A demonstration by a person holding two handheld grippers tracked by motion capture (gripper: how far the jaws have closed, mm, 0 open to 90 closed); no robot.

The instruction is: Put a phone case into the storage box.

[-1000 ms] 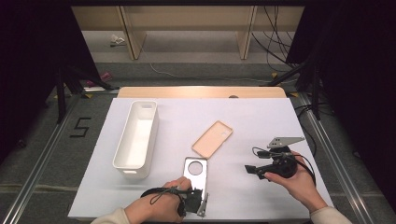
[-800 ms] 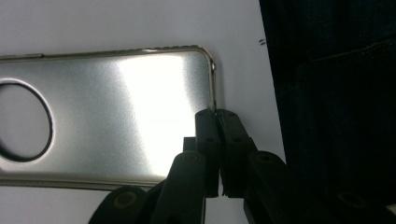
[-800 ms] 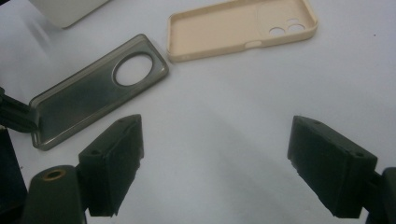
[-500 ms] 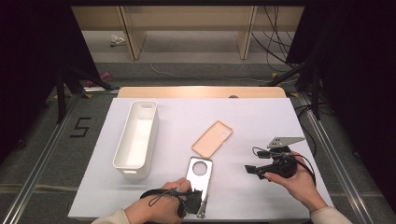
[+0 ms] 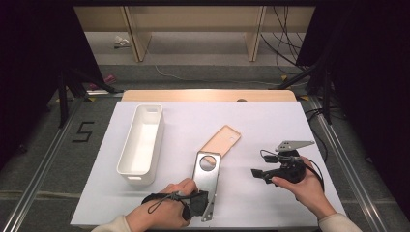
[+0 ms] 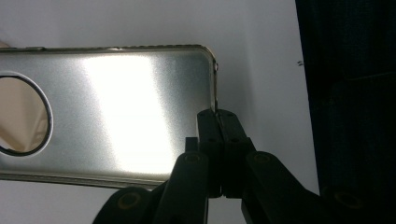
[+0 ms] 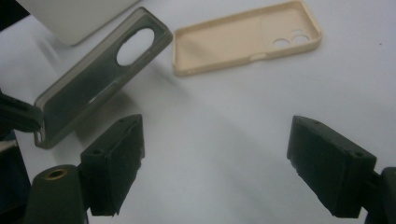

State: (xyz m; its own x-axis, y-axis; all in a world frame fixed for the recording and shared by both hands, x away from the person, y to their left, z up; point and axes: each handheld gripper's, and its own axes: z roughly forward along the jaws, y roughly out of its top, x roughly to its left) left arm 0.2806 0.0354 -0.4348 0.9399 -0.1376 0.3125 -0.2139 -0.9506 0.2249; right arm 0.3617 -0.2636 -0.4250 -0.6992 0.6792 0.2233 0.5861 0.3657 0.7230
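We note the left gripper (image 5: 209, 205) clamped on the short end wall of a translucent grey phone case with a large round camera opening (image 5: 206, 171). In the left gripper view the two black jaws meet with only the thin rim between them, right at the case's corner (image 6: 215, 100). Gripping the edge makes sense to us: the case is a flat, shallow shell, and its raised rim is the one part thin enough to pinch from the side.

The case extends straight ahead of the left gripper, its far end with the round hole raised off the white counter (image 5: 270, 121); the right gripper view shows it tilted (image 7: 100, 77), with a shadow beneath. We judge the tilt comes from lifting by one end.

The right gripper (image 5: 258, 175) rests low over the counter to the right of the left one, jaws spread wide (image 7: 212, 172) with nothing between them. We take it as waiting, facing the held case.

Just beyond the held case's far end lies a second, peach-coloured phone case (image 5: 221, 140), open side up, two small lens holes showing (image 7: 247, 39). Whether the two cases touch we cannot tell from the high view; the right gripper view suggests a gap.

A long white rectangular plastic bin (image 5: 141, 142) stands ahead and to the left of the left gripper, empty as far as we see. We judge it the likely destination for the cases.
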